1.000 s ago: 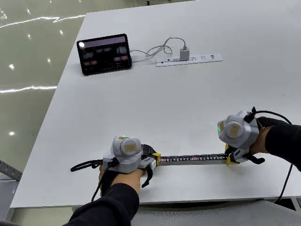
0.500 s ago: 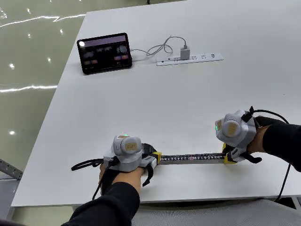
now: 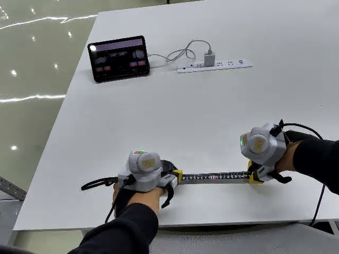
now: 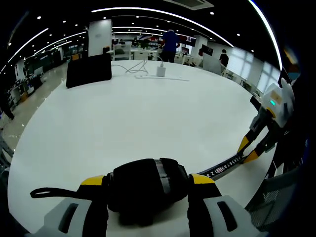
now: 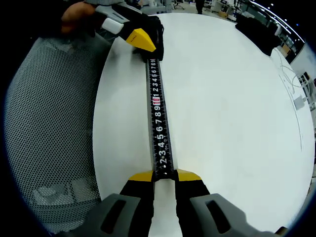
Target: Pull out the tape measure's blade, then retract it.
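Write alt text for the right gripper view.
The right tool pinches the end of a black, numbered blade, which runs straight across the white table to its case, gripped by the left tool.

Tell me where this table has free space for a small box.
Free: the broad middle of the table, between tablet and power strip behind and the blade in front. Crowded: the front edge, left tool and right tool gripping the tape measure.

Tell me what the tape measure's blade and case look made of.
Blade: likely thin painted metal. It is a flat, dark strip with crisp white numerals and a faint sheen.
Case: probably moulded plastic, maybe rubber-coated. It is black, matte and rounded, with a lighter band across it.
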The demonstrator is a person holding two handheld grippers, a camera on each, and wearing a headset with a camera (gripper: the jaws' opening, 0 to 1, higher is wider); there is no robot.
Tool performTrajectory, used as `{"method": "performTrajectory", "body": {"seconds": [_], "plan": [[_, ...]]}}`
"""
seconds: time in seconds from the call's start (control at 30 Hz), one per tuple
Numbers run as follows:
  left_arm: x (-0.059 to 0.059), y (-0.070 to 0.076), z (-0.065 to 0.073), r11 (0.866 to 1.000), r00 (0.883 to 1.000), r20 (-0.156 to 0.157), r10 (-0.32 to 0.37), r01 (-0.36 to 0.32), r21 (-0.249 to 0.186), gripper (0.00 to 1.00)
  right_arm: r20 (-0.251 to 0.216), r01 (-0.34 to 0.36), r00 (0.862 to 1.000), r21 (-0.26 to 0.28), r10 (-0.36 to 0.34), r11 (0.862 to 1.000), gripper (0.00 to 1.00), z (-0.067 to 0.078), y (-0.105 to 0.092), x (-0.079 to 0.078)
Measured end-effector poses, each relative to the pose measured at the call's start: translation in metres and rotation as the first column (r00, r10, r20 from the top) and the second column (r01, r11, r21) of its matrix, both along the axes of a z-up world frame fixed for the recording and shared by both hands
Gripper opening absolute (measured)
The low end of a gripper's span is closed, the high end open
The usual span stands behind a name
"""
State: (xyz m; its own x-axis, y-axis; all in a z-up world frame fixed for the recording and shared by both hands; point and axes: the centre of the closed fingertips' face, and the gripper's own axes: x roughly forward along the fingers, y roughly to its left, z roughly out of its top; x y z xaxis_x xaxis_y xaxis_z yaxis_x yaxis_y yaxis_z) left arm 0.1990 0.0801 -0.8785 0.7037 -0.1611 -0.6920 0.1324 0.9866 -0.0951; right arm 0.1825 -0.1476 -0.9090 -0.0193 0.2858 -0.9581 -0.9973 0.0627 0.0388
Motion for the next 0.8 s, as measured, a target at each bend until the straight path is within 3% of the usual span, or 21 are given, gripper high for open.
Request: {"method": "performTrajectory", "body": {"seconds": [0.8], "plan": [[0.001,0.000,-0.001,1.000,1.000,0.003,0.000,0.000,-0.001,0.61,0.002,0.008,1.000,0.019,-0.008,1.000,0.11,-0.001,0.018,0.000]]}}
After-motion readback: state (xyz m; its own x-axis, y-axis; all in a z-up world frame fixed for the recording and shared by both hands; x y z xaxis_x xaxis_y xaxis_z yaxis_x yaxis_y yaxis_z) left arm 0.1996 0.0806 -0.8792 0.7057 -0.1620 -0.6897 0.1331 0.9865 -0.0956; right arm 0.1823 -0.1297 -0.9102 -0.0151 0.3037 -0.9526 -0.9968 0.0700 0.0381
